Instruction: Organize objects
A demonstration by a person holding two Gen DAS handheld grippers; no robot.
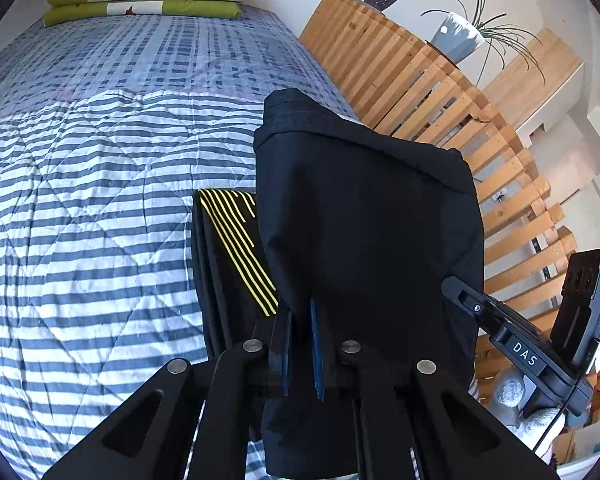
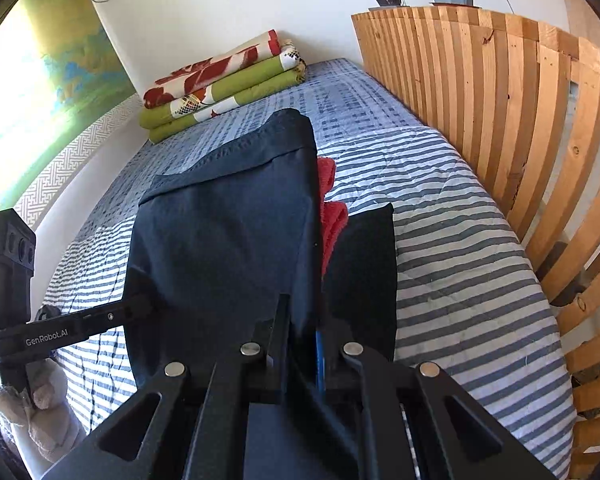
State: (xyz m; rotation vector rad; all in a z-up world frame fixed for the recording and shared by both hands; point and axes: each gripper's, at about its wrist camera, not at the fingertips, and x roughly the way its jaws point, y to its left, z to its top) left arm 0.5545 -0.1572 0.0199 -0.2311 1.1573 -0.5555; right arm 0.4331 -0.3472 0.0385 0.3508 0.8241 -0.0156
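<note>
Left wrist view: the left gripper [image 1: 300,344] has its jaws nearly closed, pinching an edge of a dark garment [image 1: 364,216] that hangs lifted above the bed [image 1: 80,208]. Just beside it on the striped quilt lies a folded black piece with yellow stripes [image 1: 240,248]. The other gripper's body shows at the lower right. The pinch is only on an edge, so I judge the cloth could slip out if the two hands pull apart unevenly, or sag and drag across the yellow-striped piece and undo its fold.

Right wrist view: the right gripper [image 2: 302,344] is likewise narrowed onto the dark garment [image 2: 228,232], holding it off the bed [image 2: 460,240]. Behind the cloth lie a red cloth [image 2: 332,216] and a black folded item [image 2: 364,272], partly hidden by it; lowering blind could land on them. Folded blankets [image 2: 220,88] sit at the far end, well apart, and a wooden slatted rail [image 2: 520,120] bounds the bed's side
</note>
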